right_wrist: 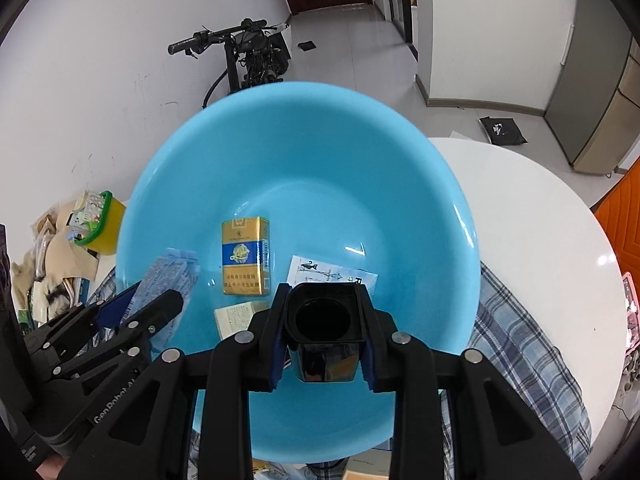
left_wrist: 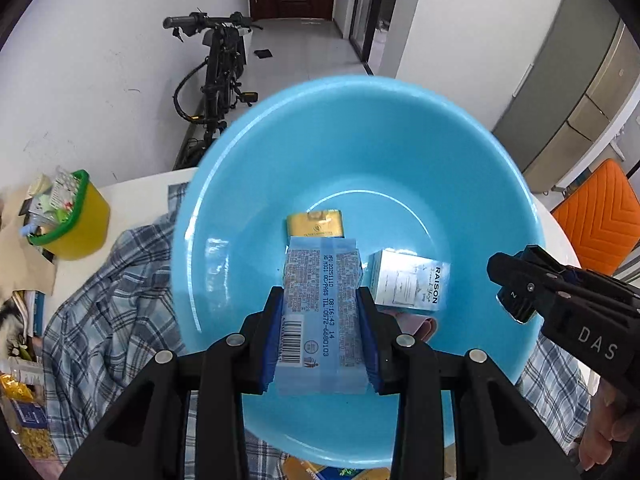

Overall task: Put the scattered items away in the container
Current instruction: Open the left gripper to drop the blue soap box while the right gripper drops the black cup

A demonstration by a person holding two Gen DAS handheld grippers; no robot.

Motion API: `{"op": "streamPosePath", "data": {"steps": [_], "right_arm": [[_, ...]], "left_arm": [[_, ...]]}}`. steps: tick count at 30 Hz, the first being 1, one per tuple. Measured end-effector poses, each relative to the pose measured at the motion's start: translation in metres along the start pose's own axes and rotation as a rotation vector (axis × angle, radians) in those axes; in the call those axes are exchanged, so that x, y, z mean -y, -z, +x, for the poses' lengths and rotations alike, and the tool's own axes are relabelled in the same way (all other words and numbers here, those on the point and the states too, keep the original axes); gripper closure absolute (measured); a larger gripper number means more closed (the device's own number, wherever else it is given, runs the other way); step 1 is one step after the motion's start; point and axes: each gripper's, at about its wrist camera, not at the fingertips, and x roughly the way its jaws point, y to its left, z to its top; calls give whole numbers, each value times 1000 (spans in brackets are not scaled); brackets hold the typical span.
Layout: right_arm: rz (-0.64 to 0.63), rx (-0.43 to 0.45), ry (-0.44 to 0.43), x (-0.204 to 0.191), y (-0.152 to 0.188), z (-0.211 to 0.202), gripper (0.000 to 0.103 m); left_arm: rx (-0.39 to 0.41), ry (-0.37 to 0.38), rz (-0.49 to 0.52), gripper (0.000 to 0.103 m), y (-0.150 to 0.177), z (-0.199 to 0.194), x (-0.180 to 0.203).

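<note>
My left gripper [left_wrist: 322,316] had its jaws clamped on a pale blue packet [left_wrist: 320,304], whose near end hid the basin floor behind it. My right gripper [right_wrist: 324,328] gripped a black box [right_wrist: 325,334], its label unreadable. Beyond both jaws, the blue basin [right_wrist: 360,152] held a gold pack [right_wrist: 245,256], a white RAISON box [left_wrist: 408,282] and a half-hidden cream box [right_wrist: 236,320].

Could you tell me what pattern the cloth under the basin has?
Blue-and-white plaid cloth, clearest in the right wrist view.
</note>
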Motion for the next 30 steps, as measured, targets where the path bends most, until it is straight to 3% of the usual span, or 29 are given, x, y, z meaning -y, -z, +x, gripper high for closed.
{"op": "streamPosePath", "data": {"steps": [10,21,25,27,29,30], "right_arm": [[13,-27,8,12,6,13,75],[28,-34,0,18,10,22,75],[25,-40,1,18,11,24,75],[20,-40,2,17,11,23,75],[14,-38,10,17,10,23,75],[11,-37,14,16,10,22,75]], "left_arm": [[-67,11,0,66,11,36,3],[-73,26,24,66,18,49,16],[-33,12,28,66,18,46,14],[-8,0,14,57,17,44,11],[13,22,14,33,16,40,10],[28,35,21,32,17,37,10]]}}
